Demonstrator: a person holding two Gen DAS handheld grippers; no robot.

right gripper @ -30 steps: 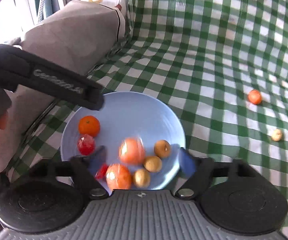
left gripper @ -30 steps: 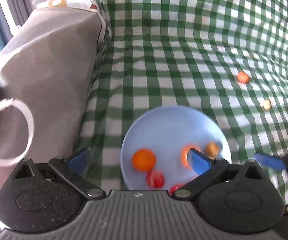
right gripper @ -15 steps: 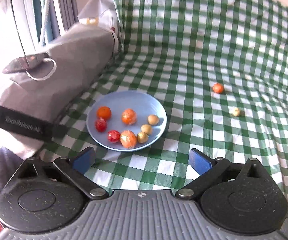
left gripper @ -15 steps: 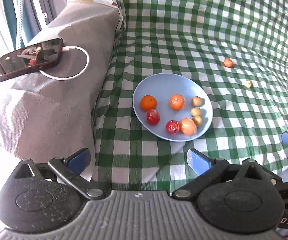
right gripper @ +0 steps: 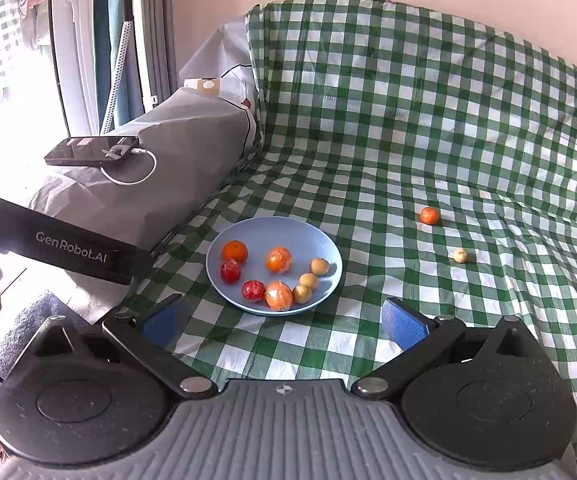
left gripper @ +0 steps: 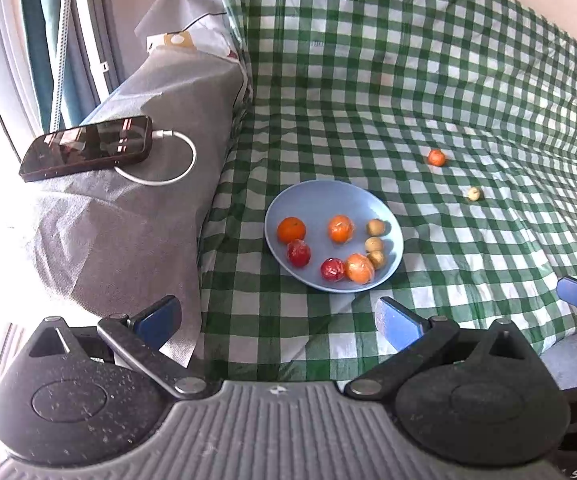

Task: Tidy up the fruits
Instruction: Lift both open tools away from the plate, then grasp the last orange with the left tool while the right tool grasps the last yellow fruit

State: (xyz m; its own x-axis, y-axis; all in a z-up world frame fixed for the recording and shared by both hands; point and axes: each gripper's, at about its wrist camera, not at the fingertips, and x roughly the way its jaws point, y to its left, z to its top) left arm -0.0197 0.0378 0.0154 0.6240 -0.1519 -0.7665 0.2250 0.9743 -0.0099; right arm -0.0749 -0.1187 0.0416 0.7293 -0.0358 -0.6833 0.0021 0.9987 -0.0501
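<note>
A light blue plate (left gripper: 328, 200) (right gripper: 256, 228) lies on the green checked cloth and holds several small fruits: oranges, red ones and tan ones. A small orange fruit (left gripper: 436, 157) (right gripper: 429, 215) and a pale round fruit (left gripper: 473, 193) (right gripper: 459, 255) lie loose on the cloth to the right of the plate. My left gripper (left gripper: 276, 320) is open and empty, held back from the plate's near edge. My right gripper (right gripper: 284, 320) is open and empty, also well short of the plate.
A grey cushion (left gripper: 128, 208) lies left of the plate with a black phone (left gripper: 88, 152) and its white cable on top. The left gripper's body (right gripper: 68, 248) crosses the left of the right wrist view. The cloth runs up a backrest behind.
Both grippers have pulled back and up from the plate, which looks smaller and farther now. The fruits on the plate have come to rest.
</note>
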